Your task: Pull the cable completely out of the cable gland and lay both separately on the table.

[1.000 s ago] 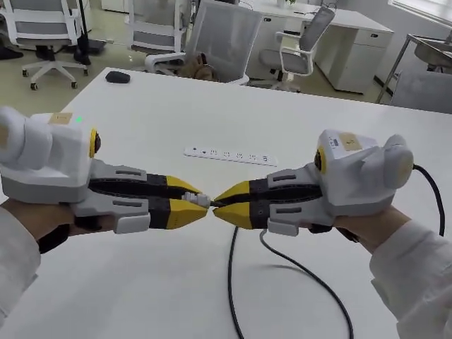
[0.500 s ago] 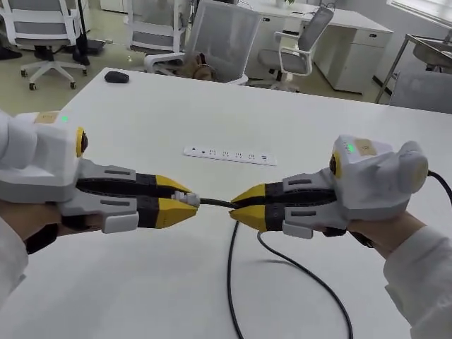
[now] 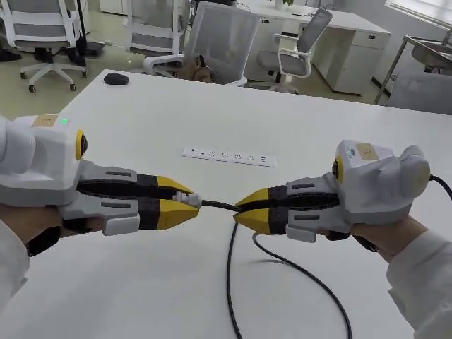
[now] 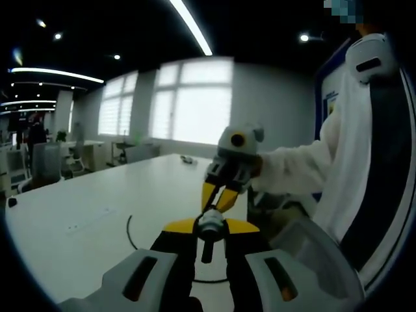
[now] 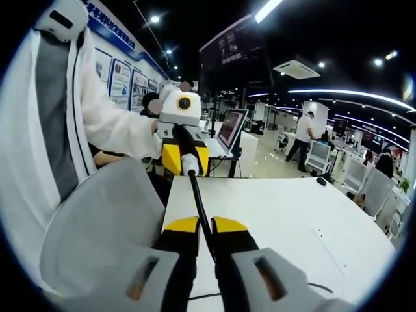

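Above the smooth white tabletop (image 3: pixel 176 113), the left gripper (image 3: pixel 190 202) has its yellow-tipped jaws closed on the small, pale, ribbed cable gland (image 3: pixel 195 200). A short, taut run of round black cable (image 3: pixel 217 205) spans to the right gripper (image 3: pixel 240 211), which is clamped on it. The rest of the cable curves loosely toward the near edge.

Open-plan office: a large white table (image 3: pixel 296 134) carrying a power strip (image 3: pixel 229 156), wheeled swivel chairs (image 3: pixel 300 44) and further desks (image 3: pixel 357 32) behind; elsewhere, a monitor (image 5: pixel 232 130), wall posters (image 5: pixel 120 79), ceiling strip lights (image 5: pixel 272 8).
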Action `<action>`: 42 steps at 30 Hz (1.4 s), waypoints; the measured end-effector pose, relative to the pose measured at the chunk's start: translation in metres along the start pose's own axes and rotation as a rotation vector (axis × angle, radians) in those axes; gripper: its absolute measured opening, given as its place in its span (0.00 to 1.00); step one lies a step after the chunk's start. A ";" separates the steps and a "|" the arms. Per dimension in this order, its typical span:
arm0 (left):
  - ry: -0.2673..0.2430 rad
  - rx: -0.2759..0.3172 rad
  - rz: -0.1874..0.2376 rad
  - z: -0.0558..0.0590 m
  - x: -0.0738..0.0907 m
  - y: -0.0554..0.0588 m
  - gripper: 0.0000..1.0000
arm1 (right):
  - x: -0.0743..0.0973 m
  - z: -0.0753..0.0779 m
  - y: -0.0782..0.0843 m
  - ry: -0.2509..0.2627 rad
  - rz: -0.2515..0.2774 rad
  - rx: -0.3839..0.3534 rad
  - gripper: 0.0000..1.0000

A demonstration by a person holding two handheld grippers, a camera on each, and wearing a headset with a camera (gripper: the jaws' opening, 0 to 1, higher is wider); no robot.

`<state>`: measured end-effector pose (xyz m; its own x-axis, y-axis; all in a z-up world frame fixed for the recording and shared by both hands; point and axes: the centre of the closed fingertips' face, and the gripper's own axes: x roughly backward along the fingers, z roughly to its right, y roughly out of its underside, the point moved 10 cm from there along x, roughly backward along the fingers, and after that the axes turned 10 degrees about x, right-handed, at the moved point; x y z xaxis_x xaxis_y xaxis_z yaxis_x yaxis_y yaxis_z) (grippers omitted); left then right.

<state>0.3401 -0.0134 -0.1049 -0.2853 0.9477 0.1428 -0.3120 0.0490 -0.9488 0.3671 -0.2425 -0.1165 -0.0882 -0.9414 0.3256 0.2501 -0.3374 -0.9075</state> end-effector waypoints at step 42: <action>-0.031 0.063 0.075 -0.007 0.013 0.003 0.17 | -0.040 0.002 0.001 -0.070 -0.115 0.107 0.02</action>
<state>0.3418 0.0015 -0.1078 -0.3379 0.9376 0.0821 -0.3448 -0.0421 -0.9377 0.3723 -0.2052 -0.1298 -0.0562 -0.8929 0.4467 0.3441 -0.4373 -0.8309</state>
